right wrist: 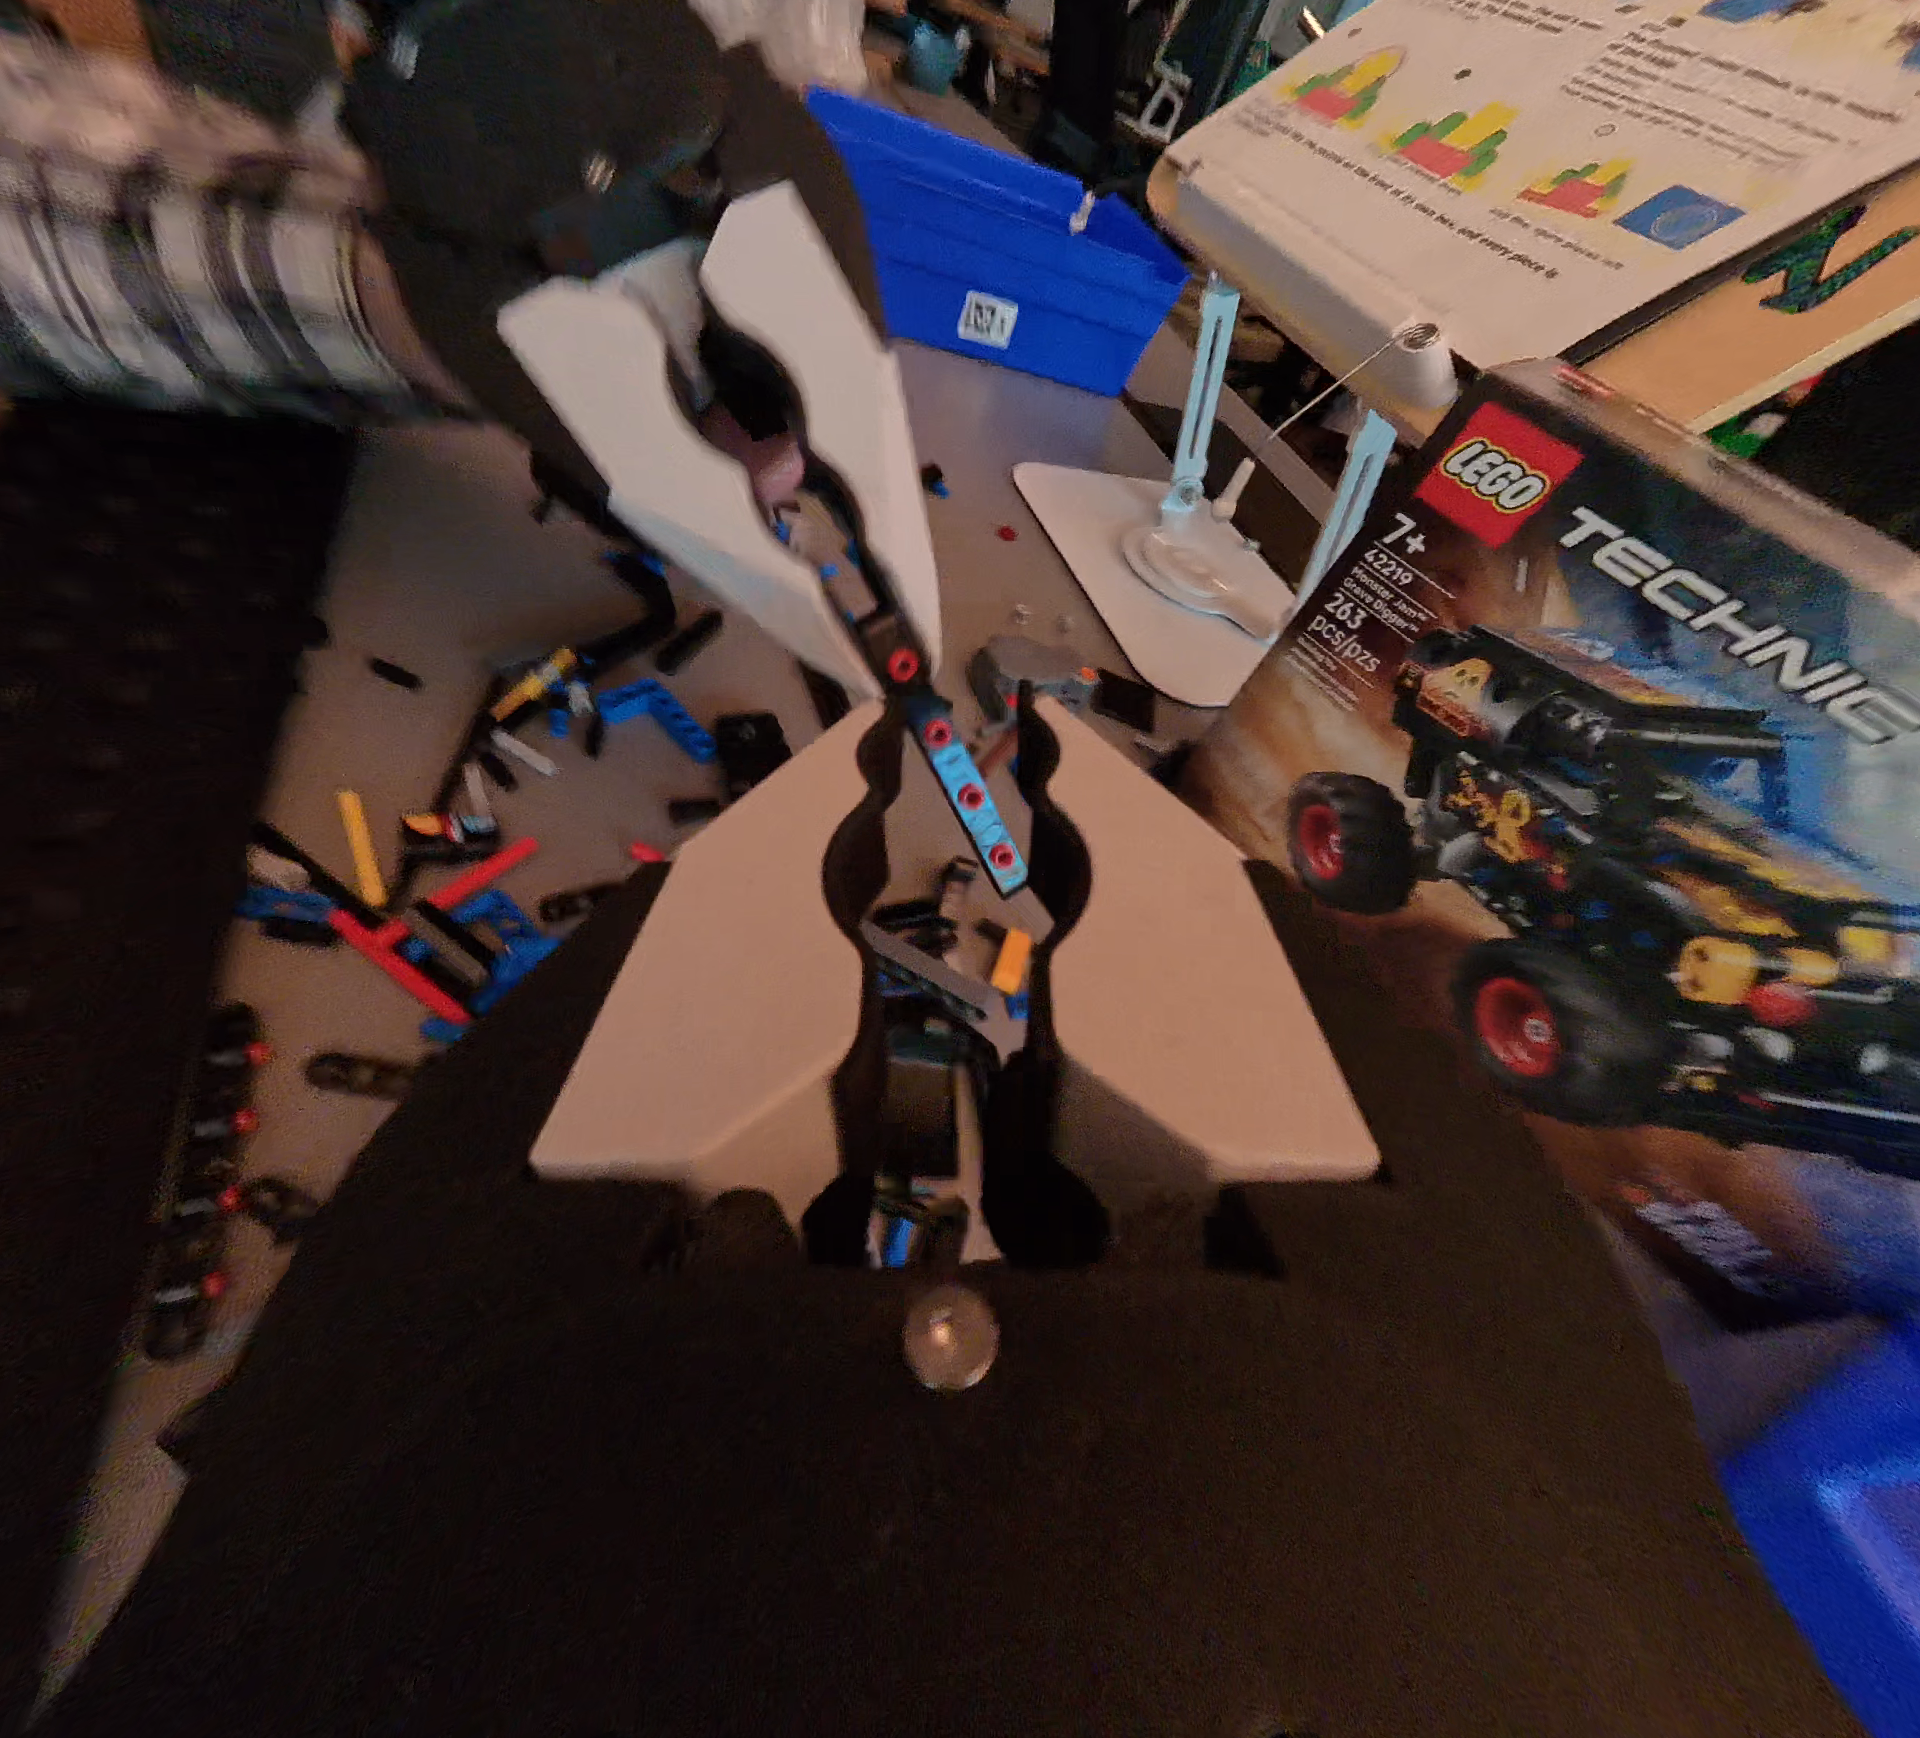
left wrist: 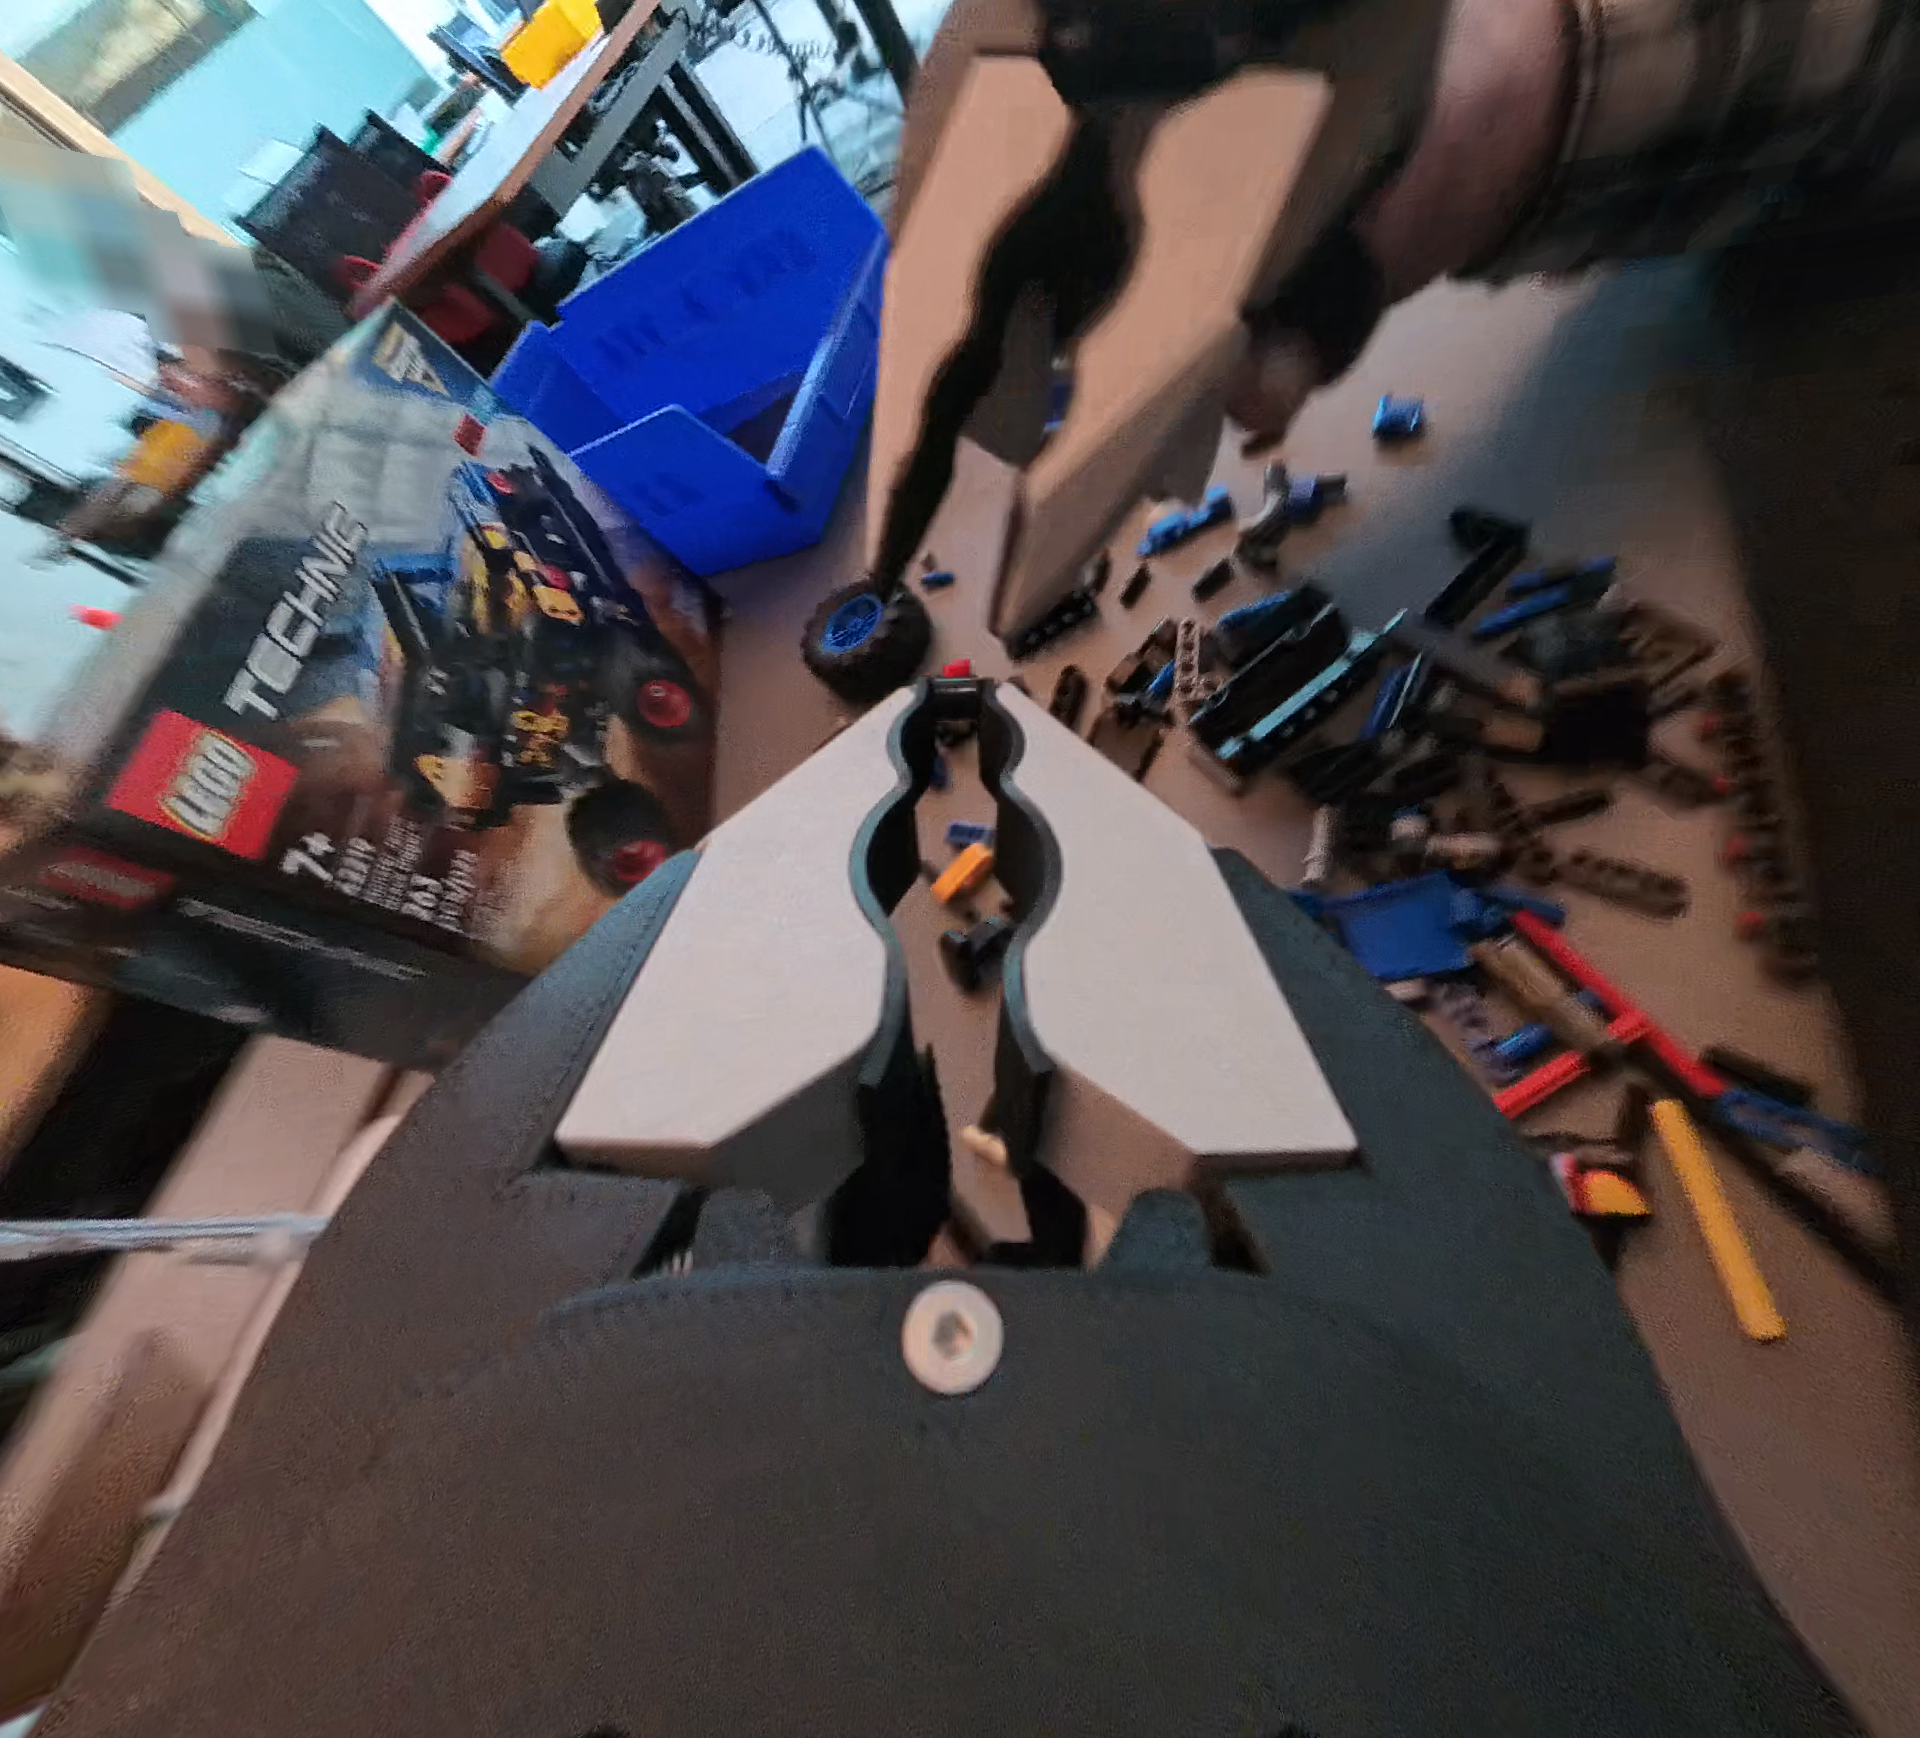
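My left gripper (left wrist: 956, 696) is shut on a narrow blue-and-black beam with red pins (left wrist: 956, 672), seen end-on at its tips. In the right wrist view the left gripper (right wrist: 896, 672) comes in from the upper left, and the beam (right wrist: 971, 800) sticks out between my right gripper's fingers. My right gripper (right wrist: 956, 712) is open, with its fingers on either side of the beam and apart from it. In the left wrist view the right gripper (left wrist: 951, 602) reaches down from above, just past a black wheel with a blue rim (left wrist: 868, 639) on the table.
Loose beams, pins and axles lie scattered on the table (left wrist: 1455, 701) (right wrist: 416, 909). A toy set box (left wrist: 364, 701) (right wrist: 1610, 753) stands beside them, with a blue bin (left wrist: 707, 400) (right wrist: 997, 265) behind. A white stand (right wrist: 1143, 576) holds an instruction sheet (right wrist: 1558, 109). A plaid sleeve (left wrist: 1662, 78) is above. The grippers are tip to tip, or close to it.
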